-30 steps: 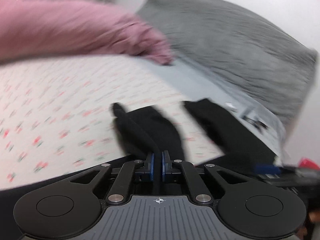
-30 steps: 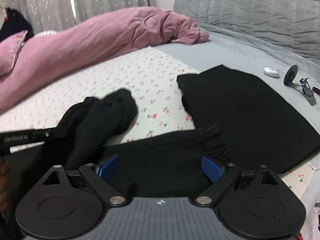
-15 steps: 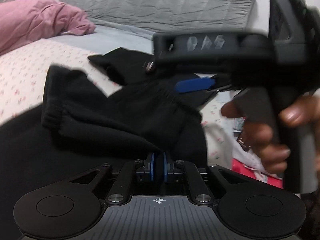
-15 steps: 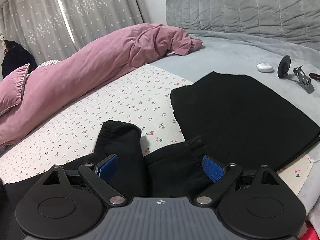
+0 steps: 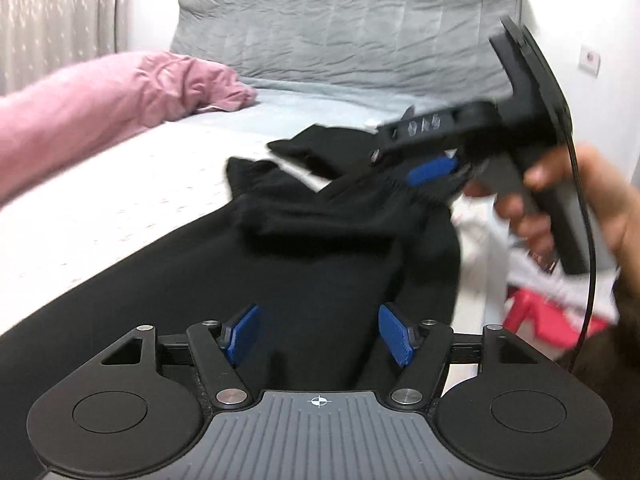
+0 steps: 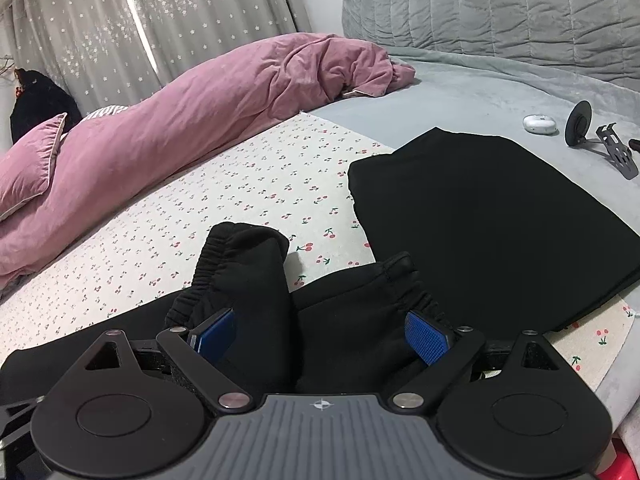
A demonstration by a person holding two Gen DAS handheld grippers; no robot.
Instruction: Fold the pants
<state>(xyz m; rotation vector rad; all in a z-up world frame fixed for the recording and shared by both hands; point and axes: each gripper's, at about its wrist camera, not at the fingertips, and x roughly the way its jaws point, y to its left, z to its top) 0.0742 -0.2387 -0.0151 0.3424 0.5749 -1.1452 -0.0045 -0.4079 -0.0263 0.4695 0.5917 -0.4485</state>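
The black pants (image 6: 256,304) lie on the bed directly ahead of my right gripper (image 6: 320,336), their two elastic cuffs (image 6: 240,252) side by side just beyond my fingertips, with the legs trailing back beneath both tools. My right gripper has its blue pads spread wide apart, gripping nothing, with the cloth lying between and below them. My left gripper (image 5: 320,336) is also spread apart over the same black fabric, holding nothing. Ahead and to the right of my right gripper lies a flat, already folded black garment (image 6: 480,216). Farther ahead to the left is a rumpled pink duvet (image 6: 200,108) on the cherry-print sheet (image 6: 248,184). To fold well, I judge I should pinch both layers near the cuffs, keep the leg edges aligned, and lift evenly so nothing bunches.
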